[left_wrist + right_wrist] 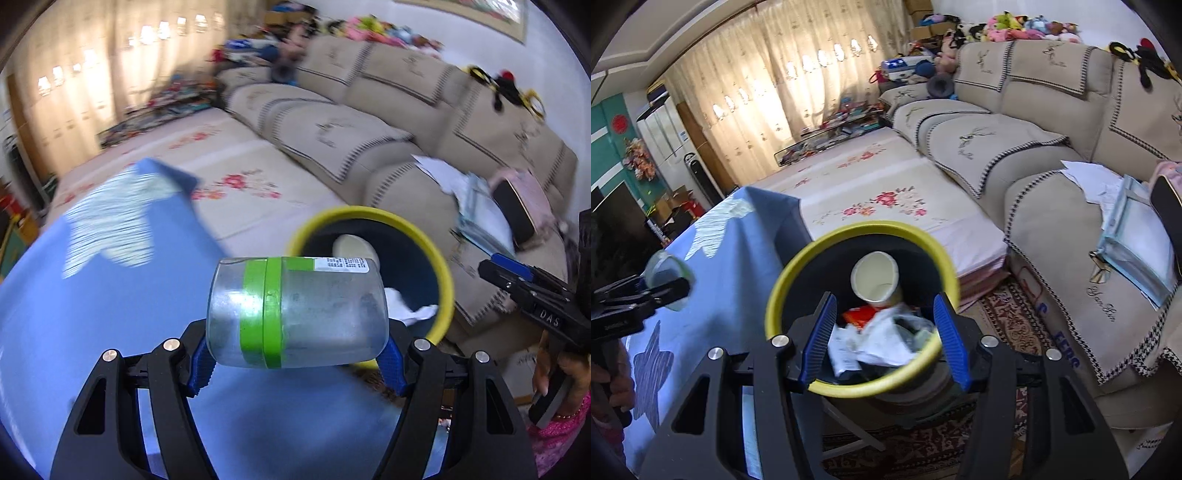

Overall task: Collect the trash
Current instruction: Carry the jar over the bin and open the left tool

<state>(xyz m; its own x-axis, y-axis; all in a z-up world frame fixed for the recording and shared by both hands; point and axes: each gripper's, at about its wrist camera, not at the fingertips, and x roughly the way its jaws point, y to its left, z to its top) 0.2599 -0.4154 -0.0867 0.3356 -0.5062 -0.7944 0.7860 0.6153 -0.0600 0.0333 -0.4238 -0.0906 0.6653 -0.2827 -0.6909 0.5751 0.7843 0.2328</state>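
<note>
While sideways between tongs (295, 363), bottle (295, 314).

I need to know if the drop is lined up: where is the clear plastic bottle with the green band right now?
In the left wrist view the bottle lies sideways in the left gripper, above the blue tablecloth, just short of the yellow-rimmed bin.

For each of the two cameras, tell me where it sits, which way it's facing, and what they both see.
Left wrist: on the left gripper, facing across the blue table toward the bin and sofa; its fingers clamp a jar; the right gripper shows at right.
Right wrist: on the right gripper, above the bin, looking down into it; fingers open, empty.
Shared: bin, table, sofa, jar.
</note>
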